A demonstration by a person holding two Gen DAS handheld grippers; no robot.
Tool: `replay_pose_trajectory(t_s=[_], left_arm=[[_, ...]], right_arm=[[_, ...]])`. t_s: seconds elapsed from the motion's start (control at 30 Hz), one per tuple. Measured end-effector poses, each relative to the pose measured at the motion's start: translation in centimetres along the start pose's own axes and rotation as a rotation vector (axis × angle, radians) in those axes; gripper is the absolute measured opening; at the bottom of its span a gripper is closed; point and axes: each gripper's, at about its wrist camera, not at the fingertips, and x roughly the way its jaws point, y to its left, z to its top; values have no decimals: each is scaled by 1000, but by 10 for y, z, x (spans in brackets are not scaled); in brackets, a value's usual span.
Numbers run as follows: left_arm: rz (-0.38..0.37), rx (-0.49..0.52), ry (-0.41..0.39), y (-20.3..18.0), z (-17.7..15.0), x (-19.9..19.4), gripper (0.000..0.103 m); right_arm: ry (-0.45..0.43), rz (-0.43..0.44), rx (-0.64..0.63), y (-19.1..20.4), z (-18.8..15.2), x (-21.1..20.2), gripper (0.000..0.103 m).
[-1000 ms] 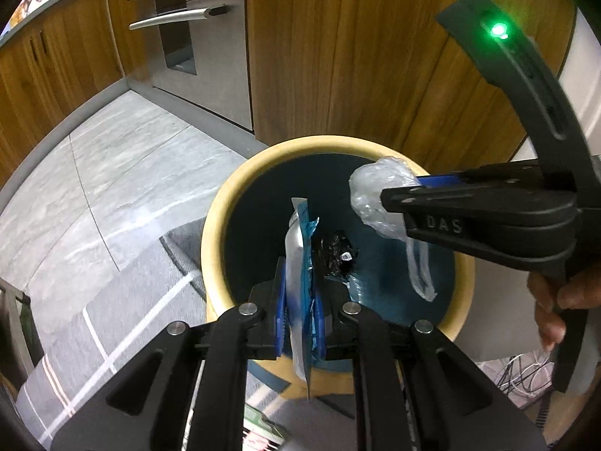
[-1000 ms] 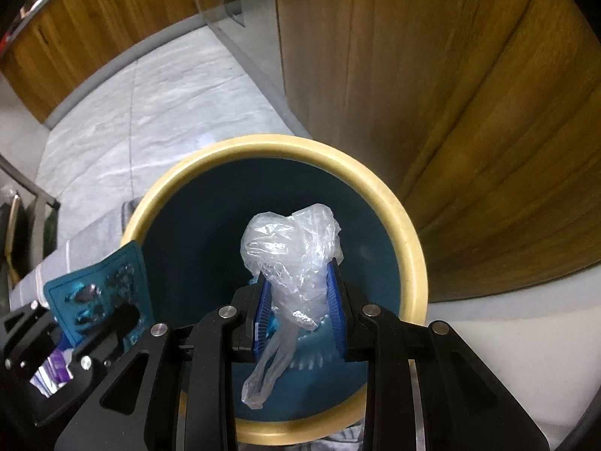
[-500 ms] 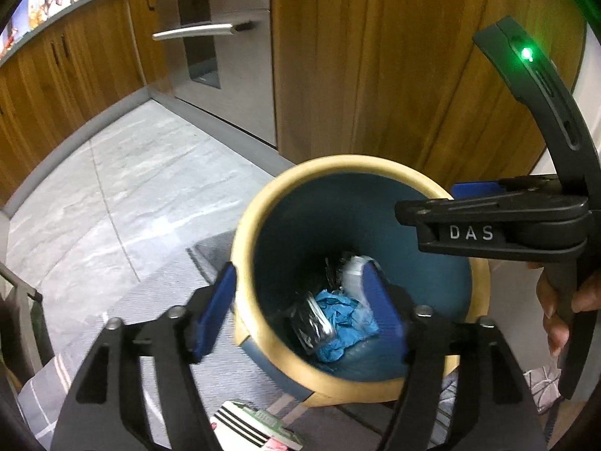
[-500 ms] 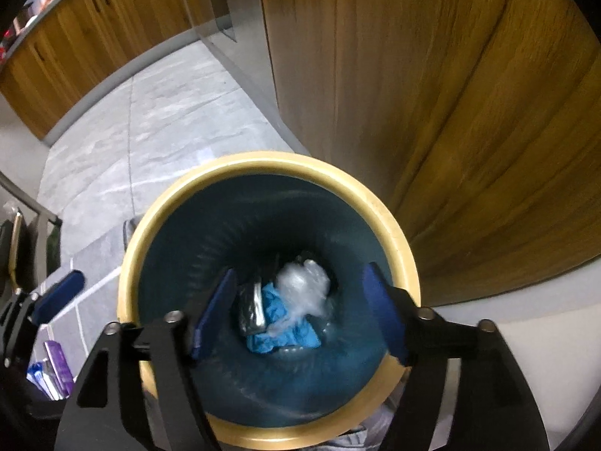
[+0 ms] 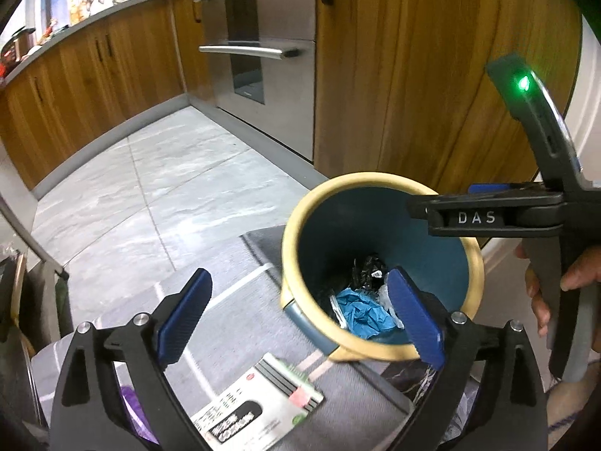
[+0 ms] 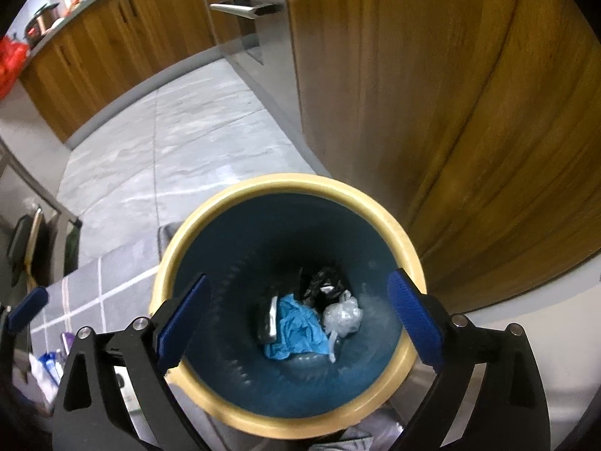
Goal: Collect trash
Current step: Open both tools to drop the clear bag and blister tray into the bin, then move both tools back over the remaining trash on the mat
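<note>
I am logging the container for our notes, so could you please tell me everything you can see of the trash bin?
The trash bin is a round, open-topped tub that looks like plastic, with a thick cream-yellow rim and a dark teal inside. It stands upright on the floor close to a wooden cabinet, partly on a grey striped mat. At its bottom lie a crumpled blue wrapper, a clear plastic bag, a black scrap and a silvery packet. No lid shows, and nothing else touches it.

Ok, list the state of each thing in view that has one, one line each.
Bin: upright, uncovered, trash at its bottom.
Blue wrapper: crumpled, lying in the bin.
Clear plastic bag: bunched up, in the bin beside the wrapper.
Left claw: opening, nothing between its jaws.
Right claw: opening, empty, above the bin.
Printed packet: flat on the mat, outside the bin.
</note>
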Motion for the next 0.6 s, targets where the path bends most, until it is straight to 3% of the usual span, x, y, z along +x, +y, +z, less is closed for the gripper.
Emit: replay_pose_trajectory(t_s=[0.27, 0.6], left_arm=[[42, -61, -19, 31, -15, -49, 94], [139, -186, -72, 103, -51, -132, 97]], right_arm=[[-51, 6, -96, 33, -7, -27, 95], [-121, 52, -248, 93, -33, -65, 96]])
